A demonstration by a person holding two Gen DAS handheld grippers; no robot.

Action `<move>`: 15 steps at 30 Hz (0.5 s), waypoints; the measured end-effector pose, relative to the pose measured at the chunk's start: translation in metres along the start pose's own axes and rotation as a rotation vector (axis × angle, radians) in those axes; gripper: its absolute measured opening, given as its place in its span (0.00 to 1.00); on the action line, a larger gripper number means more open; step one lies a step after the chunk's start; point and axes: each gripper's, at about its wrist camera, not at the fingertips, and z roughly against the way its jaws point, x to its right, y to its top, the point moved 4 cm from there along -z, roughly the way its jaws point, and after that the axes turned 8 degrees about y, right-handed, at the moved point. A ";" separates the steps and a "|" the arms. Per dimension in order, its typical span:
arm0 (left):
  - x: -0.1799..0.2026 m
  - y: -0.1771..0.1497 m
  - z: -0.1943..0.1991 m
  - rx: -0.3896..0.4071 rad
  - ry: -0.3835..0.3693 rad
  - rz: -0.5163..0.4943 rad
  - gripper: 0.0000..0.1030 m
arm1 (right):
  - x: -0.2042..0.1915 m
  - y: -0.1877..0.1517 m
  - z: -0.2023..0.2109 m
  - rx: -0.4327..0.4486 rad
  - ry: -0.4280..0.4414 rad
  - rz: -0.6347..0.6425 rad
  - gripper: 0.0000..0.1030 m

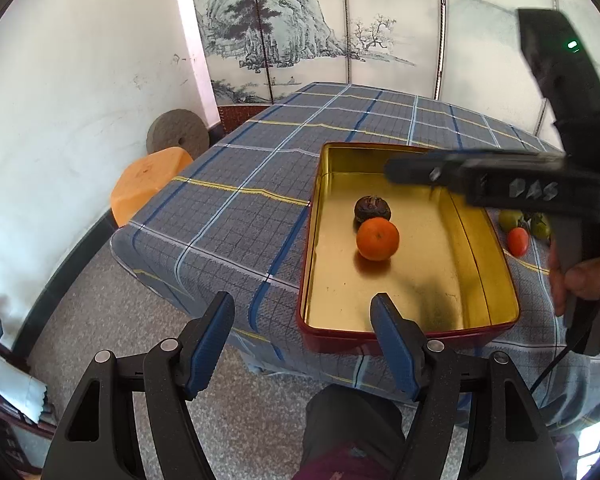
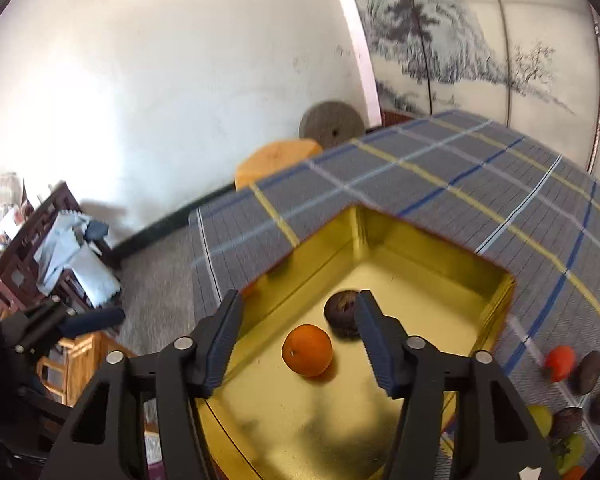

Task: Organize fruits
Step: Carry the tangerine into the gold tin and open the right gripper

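A gold tin with red outer walls (image 1: 480,264) (image 2: 420,264) sits on the checked tablecloth. Inside it an orange (image 1: 377,239) (image 2: 307,350) rests against a dark brown wrinkled fruit (image 1: 372,209) (image 2: 340,314). My right gripper (image 2: 299,300) hangs open above the tin, the orange lying loose on the tin floor below its fingers. From the left wrist view the right gripper (image 1: 392,168) reaches in over the tin's far side. My left gripper (image 1: 302,304) stands open and empty at the tin's near left corner.
Loose fruit lies on the cloth right of the tin: a red one (image 1: 517,241) (image 2: 560,362), green ones (image 1: 511,219) and dark brown ones (image 2: 590,372). An orange stool (image 1: 148,184) and a round millstone (image 1: 177,133) stand beyond the table's left edge. A person's knee (image 1: 352,428) is below.
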 end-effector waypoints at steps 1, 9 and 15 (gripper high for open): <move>0.000 0.000 -0.001 -0.003 -0.001 0.000 0.69 | 0.000 0.002 0.009 0.025 0.000 -0.006 0.61; 0.007 -0.001 -0.001 -0.008 0.001 -0.021 0.69 | 0.016 -0.027 0.059 0.068 -0.086 -0.002 0.76; 0.014 -0.002 0.001 -0.012 -0.002 -0.045 0.69 | 0.066 -0.080 0.115 0.078 -0.235 -0.086 0.82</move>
